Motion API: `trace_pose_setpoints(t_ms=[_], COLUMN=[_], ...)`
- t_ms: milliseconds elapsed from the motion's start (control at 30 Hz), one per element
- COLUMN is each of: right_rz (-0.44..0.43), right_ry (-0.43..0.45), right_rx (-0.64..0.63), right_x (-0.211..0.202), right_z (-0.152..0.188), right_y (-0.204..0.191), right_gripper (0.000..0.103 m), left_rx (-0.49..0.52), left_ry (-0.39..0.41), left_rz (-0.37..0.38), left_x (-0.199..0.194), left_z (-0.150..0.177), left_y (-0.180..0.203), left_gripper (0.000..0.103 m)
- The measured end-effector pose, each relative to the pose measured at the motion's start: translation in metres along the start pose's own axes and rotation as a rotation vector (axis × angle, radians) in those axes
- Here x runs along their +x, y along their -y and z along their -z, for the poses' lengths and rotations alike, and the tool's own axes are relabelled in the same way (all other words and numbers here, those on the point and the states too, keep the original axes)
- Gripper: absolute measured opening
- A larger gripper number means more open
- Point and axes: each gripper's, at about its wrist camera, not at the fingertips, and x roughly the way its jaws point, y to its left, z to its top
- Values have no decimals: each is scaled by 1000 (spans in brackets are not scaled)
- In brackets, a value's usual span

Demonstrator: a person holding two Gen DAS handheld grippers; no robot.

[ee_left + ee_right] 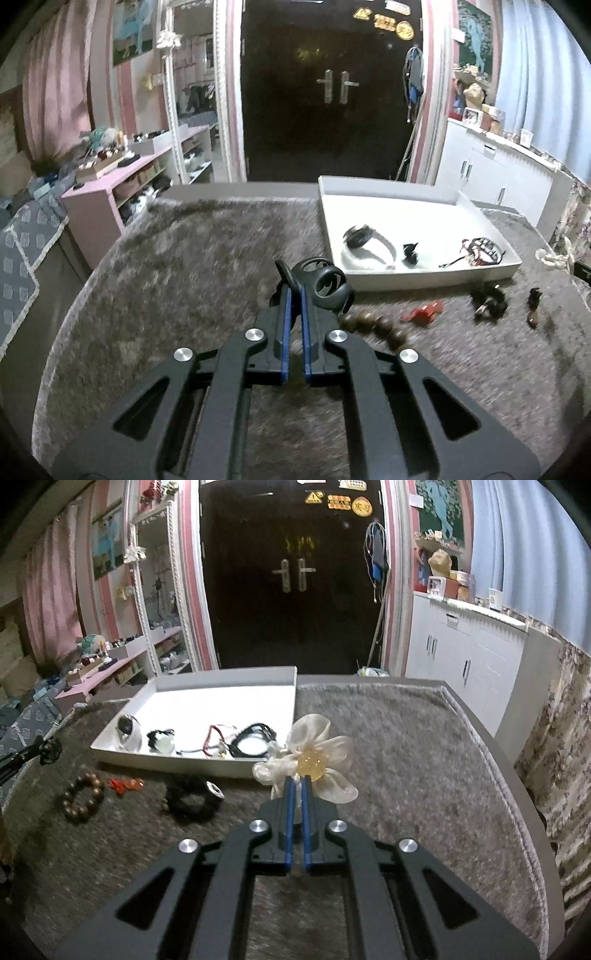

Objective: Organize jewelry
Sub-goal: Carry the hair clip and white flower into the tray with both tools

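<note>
Pinching a black clip (325, 282), the left gripper (295, 291) has the white tray (424, 282) ahead to its right, while the right gripper (297, 784), pinching a flower (314, 760), has it ahead-left, equally near.

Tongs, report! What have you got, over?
Left tongs shut on black clip. Right tongs shut on cream flower. White tray ahead, path unobstructed.

A shallow white cardboard tray (258, 690) sits on a shaggy grey rug (406, 746). In the tray lie a white-and-black bangle (129, 733) at its left end and a black cord bracelet (251, 740) at its right. Before the tray, on the rug, lie a brown wooden bead bracelet (82, 795), small red beads (125, 784) and a black scrunchie (192, 799), left to right.
</note>
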Motion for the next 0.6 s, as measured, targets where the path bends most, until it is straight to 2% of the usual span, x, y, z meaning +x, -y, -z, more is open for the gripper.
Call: trace_pose_setpoints(t_ms=[267,600], right_rz=[-29,-69], right_ry=[39,97], right_rx=[-23,-69], right_x=[2,19], right_z=[-22,-64], right_y=[-22,-49], right_gripper=[3,3], left_rx=[33,73], left_ry=[57,80], left_rz=[33,72], left_x=[-2,29], left_z=[-32,-75], left_y=[32,68], left_gripper=[3,3])
